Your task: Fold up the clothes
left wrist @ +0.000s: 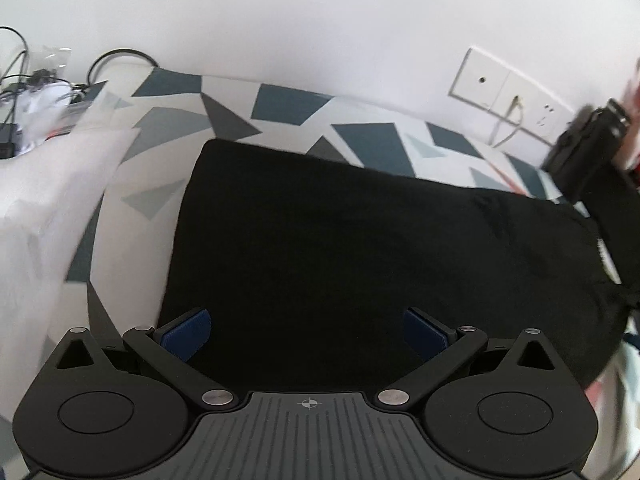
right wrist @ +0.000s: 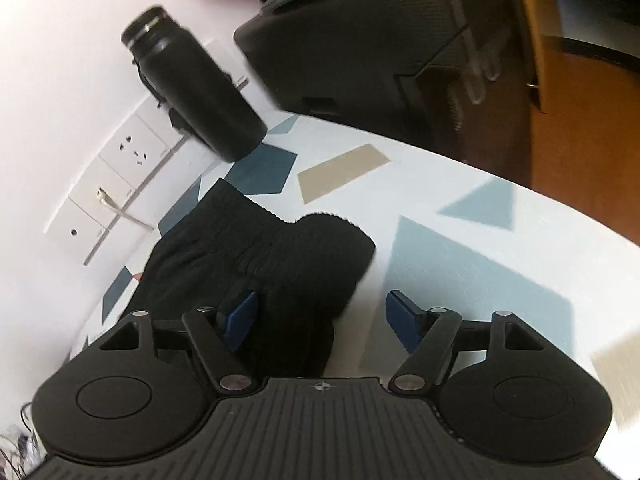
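Observation:
A black garment (left wrist: 360, 248) lies flat across a tablecloth (left wrist: 280, 104) with blue and grey shapes. My left gripper (left wrist: 307, 330) hovers open over its near edge, blue pads (left wrist: 188, 332) wide apart, nothing between them. In the right wrist view the same garment's ribbed end (right wrist: 256, 248) lies bunched, with a rounded fold near the middle. My right gripper (right wrist: 322, 318) is open above that end; its left pad (right wrist: 240, 318) is over the cloth, its right pad over bare tablecloth (right wrist: 480, 264).
A black bottle (right wrist: 192, 84) stands by the wall near the garment's end, also seen as the bottle (left wrist: 584, 148) at far right. Wall sockets (left wrist: 508, 92) with a plugged cable sit behind. A black case (right wrist: 352, 40) stands at the back. Cables and white fabric (left wrist: 40, 184) lie left.

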